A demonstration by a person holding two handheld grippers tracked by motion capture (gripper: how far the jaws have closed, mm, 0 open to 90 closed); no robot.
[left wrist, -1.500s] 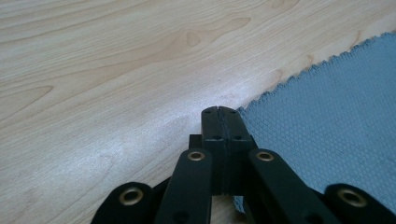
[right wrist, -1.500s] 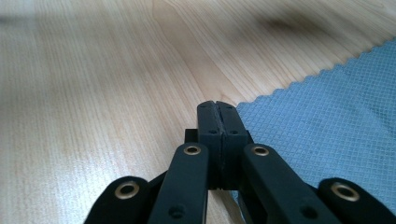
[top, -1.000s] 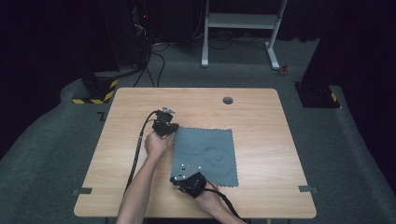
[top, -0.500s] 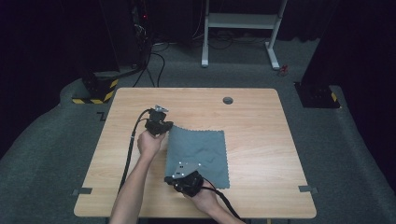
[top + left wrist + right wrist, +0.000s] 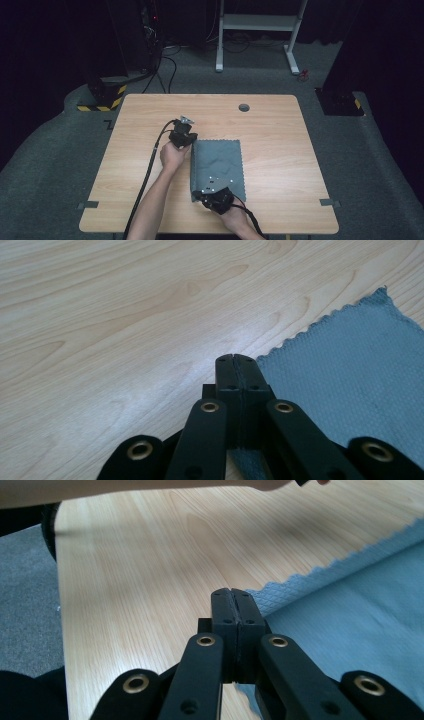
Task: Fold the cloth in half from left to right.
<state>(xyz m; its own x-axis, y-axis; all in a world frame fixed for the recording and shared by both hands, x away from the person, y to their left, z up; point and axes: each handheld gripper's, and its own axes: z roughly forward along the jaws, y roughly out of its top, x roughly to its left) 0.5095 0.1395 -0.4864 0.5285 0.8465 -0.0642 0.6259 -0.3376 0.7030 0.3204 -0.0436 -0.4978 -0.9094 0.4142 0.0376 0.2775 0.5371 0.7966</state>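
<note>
A grey-blue cloth [image 5: 220, 160] lies on the wooden table [image 5: 280, 140], with some creases. My left gripper [image 5: 189, 141] is at its far left corner, with its jaws shut and the cloth's scalloped edge [image 5: 350, 390] running in under them [image 5: 235, 360]. My right gripper [image 5: 201, 194] is at the near left corner. It is shut too [image 5: 234, 594], and the cloth [image 5: 350, 610] reaches under its tips. A bare forearm crosses the top of the right gripper view.
A round cable hole [image 5: 244, 107] sits near the table's far edge. Behind the table stands a white-legged frame [image 5: 260, 25], and a yellow-and-black striped block [image 5: 100, 100] lies on the floor at the left. Bare wood lies left and right of the cloth.
Both grippers have moved to the right with the cloth's left edge. The cloth now looks narrower from left to right than a second ago.
</note>
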